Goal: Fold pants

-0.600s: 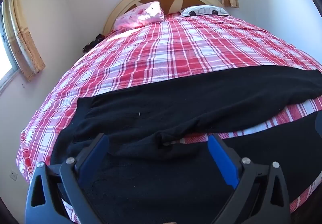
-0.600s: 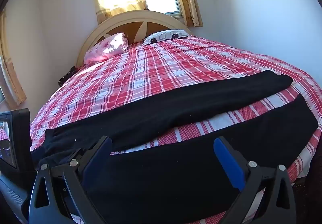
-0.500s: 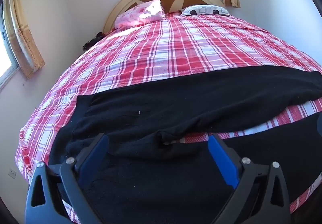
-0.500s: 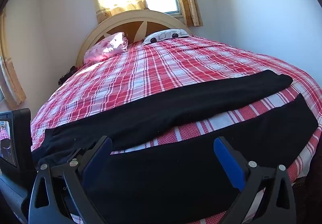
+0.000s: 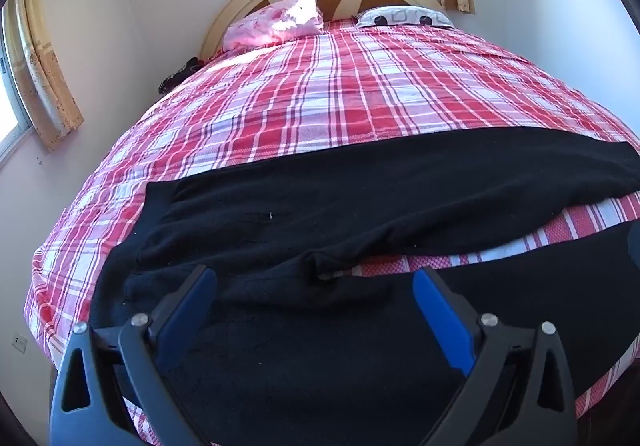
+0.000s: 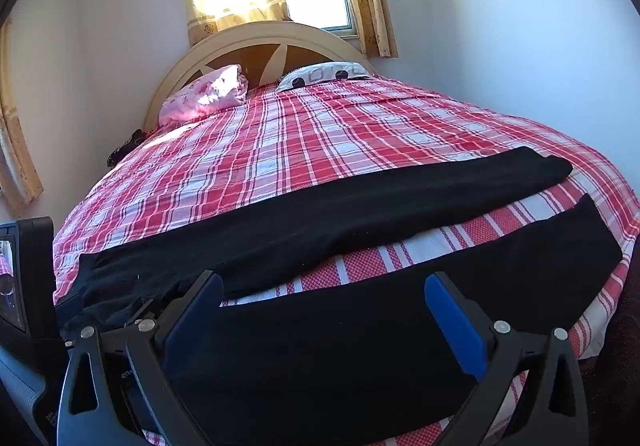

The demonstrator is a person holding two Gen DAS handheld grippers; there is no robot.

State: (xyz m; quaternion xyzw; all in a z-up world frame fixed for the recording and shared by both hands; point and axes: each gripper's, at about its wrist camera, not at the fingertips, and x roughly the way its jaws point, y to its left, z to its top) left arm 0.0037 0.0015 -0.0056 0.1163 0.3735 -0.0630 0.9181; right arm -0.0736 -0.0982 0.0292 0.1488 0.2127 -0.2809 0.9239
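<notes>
Black pants (image 5: 320,213) lie spread flat across the near end of the bed, waist at the left, two legs running right with a strip of plaid bedspread between them. They also show in the right wrist view (image 6: 340,213). My left gripper (image 5: 314,286) is open and empty, just above the waist and crotch area. My right gripper (image 6: 324,290) is open and empty, over the near leg. The left gripper's body (image 6: 24,278) shows at the left edge of the right wrist view.
A red and white plaid bedspread (image 5: 360,93) covers the bed. A pink pillow (image 5: 276,23) and a white patterned pillow (image 5: 404,15) lie by the cream headboard (image 6: 264,41). Walls and curtained windows surround the bed. A dark item (image 5: 180,73) lies at the bed's far left edge.
Both views have shifted very slightly. The pants and both open grippers look otherwise unchanged.
</notes>
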